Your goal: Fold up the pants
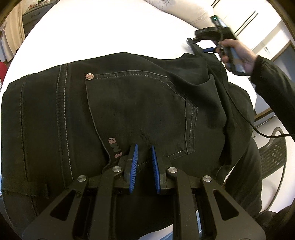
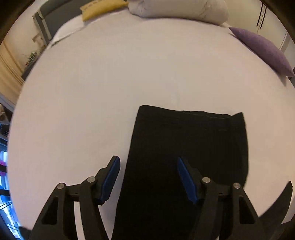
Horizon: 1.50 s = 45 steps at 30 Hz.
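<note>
Black pants [image 1: 129, 110] lie on a white bed [image 1: 103, 33], seat side up, with a back pocket and a rivet showing. My left gripper [image 1: 144, 146] rests on the lower edge of the pocket with a narrow gap between its blue pads; I cannot tell whether cloth is pinched. In the right wrist view the pants' folded leg end [image 2: 188, 147] lies flat on the bed [image 2: 110, 83]. My right gripper [image 2: 148, 159] is open above its left edge. It also shows in the left wrist view [image 1: 202, 48], held over the pants' far right corner.
White pillows [image 2: 177, 9] lie at the head of the bed, with a yellow cushion [image 2: 99, 8] to the left and a purple cushion [image 2: 265, 49] on the right. A mesh chair [image 1: 272, 155] stands beside the bed on the right.
</note>
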Available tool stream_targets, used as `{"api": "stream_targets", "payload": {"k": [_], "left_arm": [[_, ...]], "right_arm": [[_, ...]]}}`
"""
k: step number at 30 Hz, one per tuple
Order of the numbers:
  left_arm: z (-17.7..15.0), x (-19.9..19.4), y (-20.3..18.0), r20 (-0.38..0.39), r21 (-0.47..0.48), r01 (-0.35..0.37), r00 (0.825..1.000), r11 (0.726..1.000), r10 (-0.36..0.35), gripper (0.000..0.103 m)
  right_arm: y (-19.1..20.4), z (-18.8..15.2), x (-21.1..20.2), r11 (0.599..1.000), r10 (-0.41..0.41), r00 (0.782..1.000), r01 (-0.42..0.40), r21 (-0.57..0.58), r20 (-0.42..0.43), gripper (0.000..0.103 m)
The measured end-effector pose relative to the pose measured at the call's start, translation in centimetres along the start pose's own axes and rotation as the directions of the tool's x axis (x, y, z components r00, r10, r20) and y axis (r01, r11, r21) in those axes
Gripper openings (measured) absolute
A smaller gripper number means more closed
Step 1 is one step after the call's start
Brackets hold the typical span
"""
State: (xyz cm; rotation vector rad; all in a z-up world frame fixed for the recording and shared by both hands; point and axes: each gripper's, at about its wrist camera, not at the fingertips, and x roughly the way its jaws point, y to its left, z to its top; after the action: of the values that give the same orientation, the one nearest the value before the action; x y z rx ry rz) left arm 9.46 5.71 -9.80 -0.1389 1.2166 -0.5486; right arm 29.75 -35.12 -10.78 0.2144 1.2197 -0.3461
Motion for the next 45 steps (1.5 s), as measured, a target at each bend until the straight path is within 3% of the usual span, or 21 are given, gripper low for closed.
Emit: {"api": "stream_targets", "payload": {"k": [7,10,12,14,21,24,27,31,34,38,41,45], "left_arm": [[0.1,0.0,0.6,-0.003,0.005,0.006,1.000,1.000,-0.006,0.015],[0.1,0.1,0.8,0.002,0.000,0.019,1.000,1.000,-0.019,0.014],[0.0,0.0,1.0,0.006,-0.005,0.026,1.000,1.000,-0.026,0.014],[-0.2,-0.1,1.1,0.008,-0.003,0.029,1.000,1.000,-0.029,0.014],[-0.3,-0.1,0.7,0.006,0.013,0.014,1.000,1.000,-0.014,0.014],[-0.3,0.2,0.0,0.004,0.017,0.005,1.000,1.000,-0.006,0.014],[-0.2,0.3,-0.3,0.004,0.018,0.001,1.000,1.000,-0.001,0.014],[-0.1,0.3,-0.3,0.004,0.010,0.004,1.000,1.000,-0.004,0.015],[-0.1,0.2,-0.3,0.000,0.017,-0.002,1.000,1.000,0.002,0.015],[0.2,0.2,-0.8,-0.007,0.029,-0.020,1.000,0.999,0.020,0.015],[0.4,0.3,-1.1,-0.011,0.025,-0.026,1.000,0.999,0.026,0.015],[0.5,0.3,-1.0,-0.014,0.002,-0.017,1.000,1.000,0.017,0.015]], "right_arm": [[-0.2,0.7,1.9,0.997,-0.072,0.997,0.072,-0.003,0.014,0.064],[-0.5,0.7,1.6,0.998,-0.064,0.998,0.065,-0.024,0.023,0.043],[-1.3,0.7,1.3,0.998,-0.052,0.998,0.052,-0.016,0.025,0.018],[-2.2,0.6,1.1,1.000,-0.024,0.999,0.024,0.008,0.025,0.008],[-7.7,-1.3,-4.7,0.982,0.085,0.982,-0.111,0.151,0.169,0.005],[-12.1,-3.2,-8.6,0.948,0.143,0.955,-0.209,0.242,0.261,0.005],[-17.3,-8.0,-13.2,0.889,0.185,0.918,-0.309,0.338,0.351,0.005],[-22.4,-13.6,-16.8,0.821,0.184,0.884,-0.378,0.428,0.429,0.005],[-27.1,-18.0,-18.0,0.737,0.156,0.865,-0.424,0.526,0.478,0.005],[-32.4,-23.0,-17.1,0.654,0.093,0.878,-0.410,0.636,0.470,0.005],[-35.0,-25.7,-15.6,0.598,0.097,0.886,-0.416,0.685,0.454,0.005],[-36.2,-27.9,-13.6,0.541,0.122,0.889,-0.432,0.722,0.440,0.014]]}}
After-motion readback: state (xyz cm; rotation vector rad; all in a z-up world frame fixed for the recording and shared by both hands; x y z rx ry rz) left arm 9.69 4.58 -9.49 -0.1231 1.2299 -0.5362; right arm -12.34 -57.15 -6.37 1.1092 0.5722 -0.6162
